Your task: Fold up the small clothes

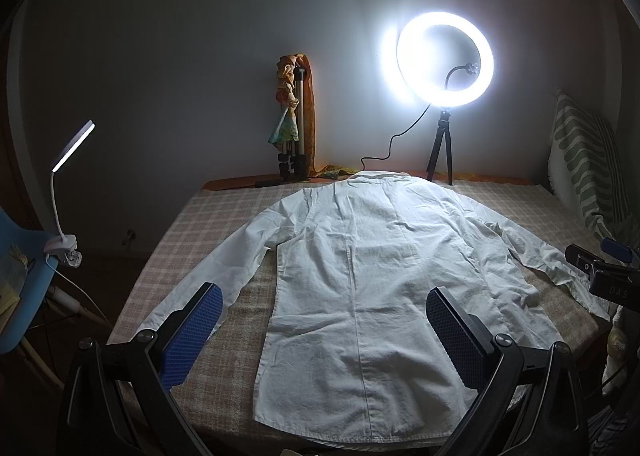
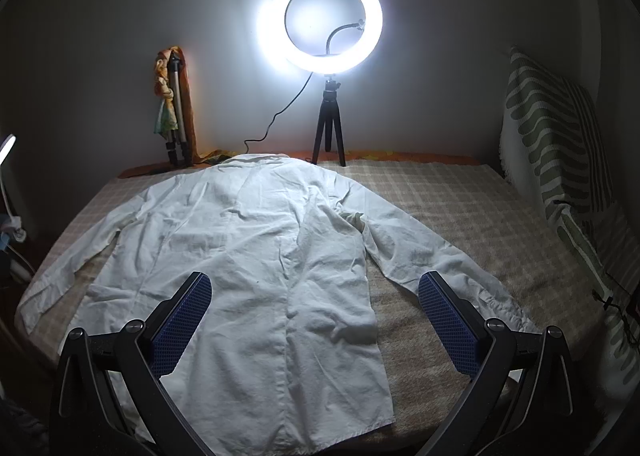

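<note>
A white long-sleeved shirt [image 1: 360,256] lies flat, back side up, on the checked beige cloth [image 1: 208,223], collar at the far end and both sleeves spread out. It also shows in the right wrist view [image 2: 248,240]. My left gripper [image 1: 324,296] is open above the shirt's lower left part, holding nothing. My right gripper [image 2: 316,284] is open above the shirt's lower right side and right sleeve [image 2: 440,256], holding nothing. The right gripper's fingertips [image 1: 580,256] show at the right edge of the left wrist view.
A lit ring light on a small tripod [image 1: 444,59] stands behind the collar, its cable trailing left. A folded tripod with a colourful scarf [image 1: 294,115] leans on the wall. A striped pillow [image 2: 560,143] is at right, a clip lamp [image 1: 68,159] and a blue chair [image 1: 20,280] at left.
</note>
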A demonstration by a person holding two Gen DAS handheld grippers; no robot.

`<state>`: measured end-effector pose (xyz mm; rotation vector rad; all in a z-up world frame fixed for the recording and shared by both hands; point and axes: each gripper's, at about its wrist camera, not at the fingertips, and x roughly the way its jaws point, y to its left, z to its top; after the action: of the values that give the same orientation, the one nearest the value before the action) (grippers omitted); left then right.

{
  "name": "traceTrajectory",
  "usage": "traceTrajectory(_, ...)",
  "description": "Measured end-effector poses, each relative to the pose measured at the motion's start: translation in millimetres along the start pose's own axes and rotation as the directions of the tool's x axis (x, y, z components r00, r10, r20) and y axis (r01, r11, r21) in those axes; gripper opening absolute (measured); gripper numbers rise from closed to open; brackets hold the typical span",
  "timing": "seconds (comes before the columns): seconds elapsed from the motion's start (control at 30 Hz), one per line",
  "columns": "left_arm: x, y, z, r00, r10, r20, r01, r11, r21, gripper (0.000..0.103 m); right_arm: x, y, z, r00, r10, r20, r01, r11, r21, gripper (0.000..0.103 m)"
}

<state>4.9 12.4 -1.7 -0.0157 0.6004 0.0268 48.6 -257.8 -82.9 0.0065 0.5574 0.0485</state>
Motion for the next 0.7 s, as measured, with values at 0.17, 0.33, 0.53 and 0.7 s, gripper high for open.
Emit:
traceTrajectory(0.17, 0.0, -0.3, -0.1, 1.0, -0.001, -0.001, 0.001, 1.0, 0.0, 0.103, -0.1, 0.6, -0.2, 1.0, 0.0, 0.001, 0.0, 1.0, -0.004, 0.103)
traceTrajectory(0.33, -1.1, 0.1, 0.1, 1.0, 0.001, -0.001, -0.001, 1.0, 0.001, 0.103, -0.6, 2.3, 0.2, 1.0, -0.002, 0.002, 0.002, 1.0, -0.005, 0.103)
traceTrajectory(0.53, -1.0, 0.9, -1.1, 1.0, 0.005, -0.002, -0.005, 1.0, -0.002, 0.103, -0.4, 4.5, 0.4, 1.0, -0.001, 0.002, 0.001, 1.0, -0.007, 0.103)
traceTrajectory(0.7, 0.0, 3.2, -2.0, 1.0, 0.007, -0.007, -0.007, 1.0, -0.006, 0.103, 0.5, 10.5, 2.0, 1.0, -0.002, 0.001, 0.002, 1.0, -0.013, 0.103)
